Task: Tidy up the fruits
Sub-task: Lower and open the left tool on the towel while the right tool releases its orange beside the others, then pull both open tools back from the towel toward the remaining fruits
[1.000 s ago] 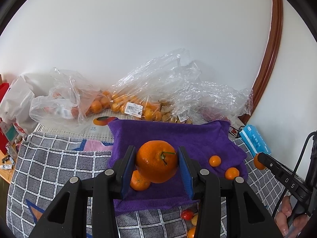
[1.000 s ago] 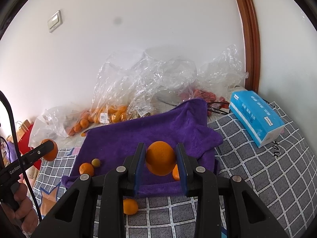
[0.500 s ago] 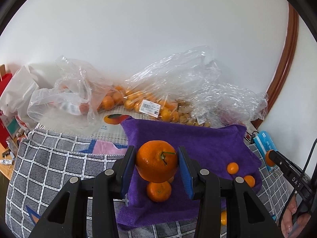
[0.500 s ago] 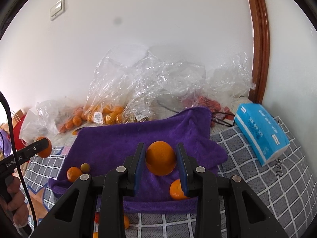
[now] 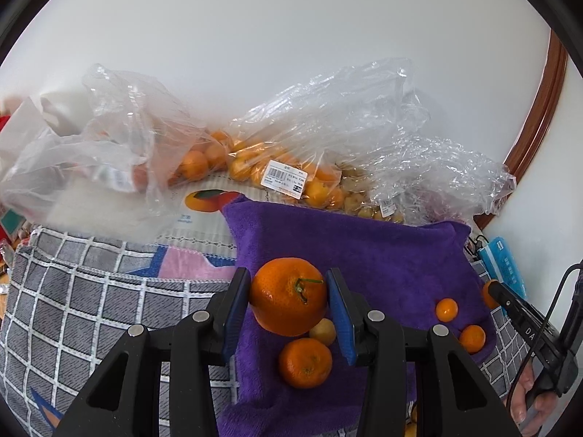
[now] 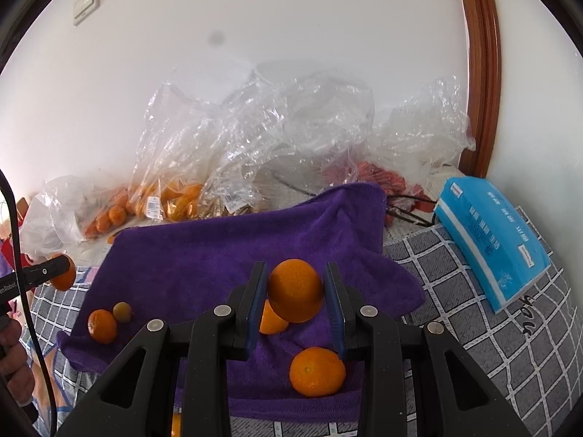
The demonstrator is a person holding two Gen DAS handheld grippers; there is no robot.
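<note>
My left gripper [image 5: 289, 296] is shut on a large orange with a green stem [image 5: 288, 295], held above the near left part of a purple towel [image 5: 364, 255]. My right gripper [image 6: 296, 293] is shut on a smooth orange [image 6: 296, 289] above the towel's [image 6: 218, 255] near right part. Loose fruit lies on the towel: an orange [image 5: 305, 362] and a small yellow fruit [image 5: 323, 331] under the left gripper, two small oranges [image 5: 446, 309] at the right. In the right wrist view an orange [image 6: 317, 371] and another [image 6: 271, 318] lie under the gripper.
Clear plastic bags of oranges [image 5: 255, 167] and other fruit line the wall behind the towel. A blue tissue pack [image 6: 492, 240] lies at the right on the grey checked cloth [image 5: 91, 309]. A brown door frame [image 6: 477, 73] stands at the right.
Both grippers have moved forward over the towel with their oranges still held. The loose fruit now lies nearer and lower in both views.
</note>
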